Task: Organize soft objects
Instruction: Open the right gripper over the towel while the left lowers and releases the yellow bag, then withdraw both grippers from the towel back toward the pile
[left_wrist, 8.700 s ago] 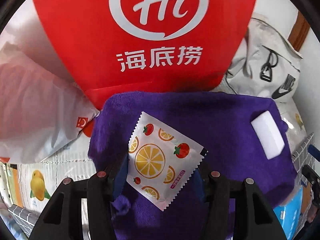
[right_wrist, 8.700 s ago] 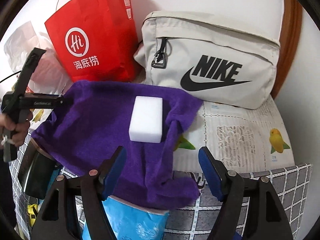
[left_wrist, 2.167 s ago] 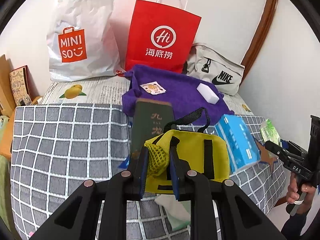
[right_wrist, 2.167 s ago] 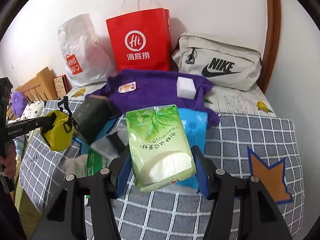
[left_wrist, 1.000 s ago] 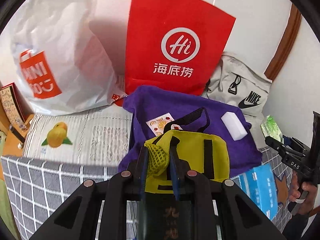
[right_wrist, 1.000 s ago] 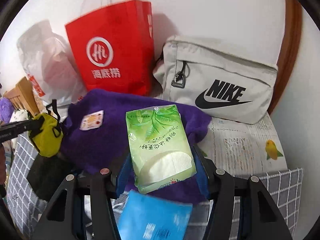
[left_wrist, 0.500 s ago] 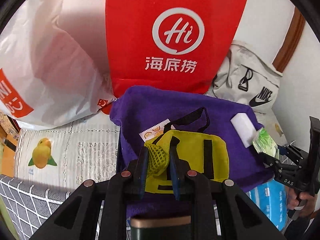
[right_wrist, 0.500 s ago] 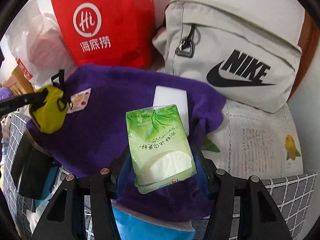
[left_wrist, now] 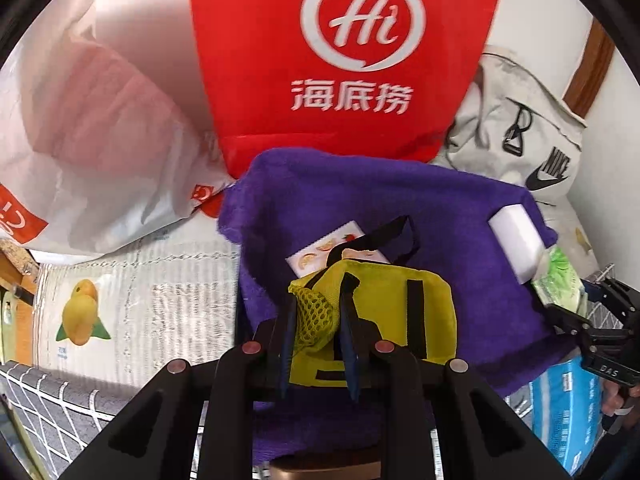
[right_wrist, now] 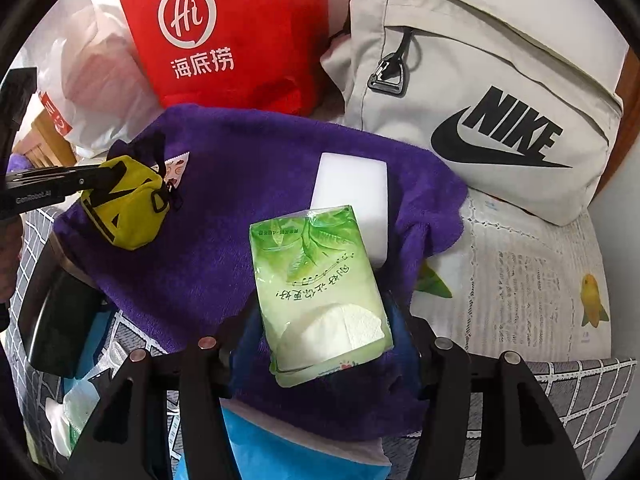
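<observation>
Sponge and sachet lay ahead on the towel; we held pouch in left tongs, tissues in right tongs, both unplaced.

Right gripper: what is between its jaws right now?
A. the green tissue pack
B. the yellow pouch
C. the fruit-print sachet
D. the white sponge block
A: the right gripper has the green tissue pack clamped between its blue pads, above the purple towel.
</observation>
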`<state>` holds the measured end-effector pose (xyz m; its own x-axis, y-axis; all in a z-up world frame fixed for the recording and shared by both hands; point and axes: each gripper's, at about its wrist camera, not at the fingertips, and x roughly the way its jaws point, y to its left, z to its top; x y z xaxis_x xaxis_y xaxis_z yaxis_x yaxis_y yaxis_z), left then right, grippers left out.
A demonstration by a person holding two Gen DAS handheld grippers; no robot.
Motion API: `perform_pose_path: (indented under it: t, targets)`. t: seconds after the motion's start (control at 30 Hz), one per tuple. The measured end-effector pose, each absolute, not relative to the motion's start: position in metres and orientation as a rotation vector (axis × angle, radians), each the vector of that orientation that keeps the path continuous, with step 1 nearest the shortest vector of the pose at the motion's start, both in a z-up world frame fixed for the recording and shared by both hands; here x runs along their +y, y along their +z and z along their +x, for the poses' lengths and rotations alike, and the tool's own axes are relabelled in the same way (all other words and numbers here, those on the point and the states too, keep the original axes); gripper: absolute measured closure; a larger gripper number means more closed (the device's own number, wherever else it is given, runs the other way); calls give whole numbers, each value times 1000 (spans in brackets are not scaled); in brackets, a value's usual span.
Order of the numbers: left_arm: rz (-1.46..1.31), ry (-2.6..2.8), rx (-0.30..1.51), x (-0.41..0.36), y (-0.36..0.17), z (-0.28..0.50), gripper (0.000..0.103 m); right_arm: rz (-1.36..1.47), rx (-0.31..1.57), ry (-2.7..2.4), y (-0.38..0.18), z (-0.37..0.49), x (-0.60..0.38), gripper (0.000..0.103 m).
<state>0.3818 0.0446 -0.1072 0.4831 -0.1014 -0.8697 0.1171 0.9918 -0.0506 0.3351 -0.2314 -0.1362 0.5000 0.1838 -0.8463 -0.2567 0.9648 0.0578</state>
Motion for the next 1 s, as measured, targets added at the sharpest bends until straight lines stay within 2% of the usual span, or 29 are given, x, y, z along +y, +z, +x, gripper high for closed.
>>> perform_pose_path:
  t: [0.2, 0.23, 0.27, 0.33, 0.37, 0.4, 0.7, 1.0]
  targets:
    - [30, -142, 1088, 42, -113, 382, 79, -95, 1001, 245, -135, 335, -226, 37]
    - [31, -147, 1091, 41, -113, 382, 78, -73, 994, 236, -133, 335, -228, 32]
    - [33, -146, 1093, 40, -114, 382, 73, -49, 1001, 245, -133, 335, -231, 28]
    - [40, -127, 1096, 40, -113, 382, 58, -30, 997, 248, -131, 333, -234, 28]
    - [42, -126, 1093, 40, -112, 382, 43, -27, 991, 238, -130, 332, -235, 27]
    - [41, -124, 1083, 40, -110, 380, 35, -34, 1005, 233, -129, 331, -237, 27]
    - [42, -99, 1038, 48, -82, 354, 34, 17, 961, 219, -101, 315, -243, 27]
    - [29, -95, 1006, 59, -55, 280, 34, 62, 893, 264, -64, 259, -236, 27]
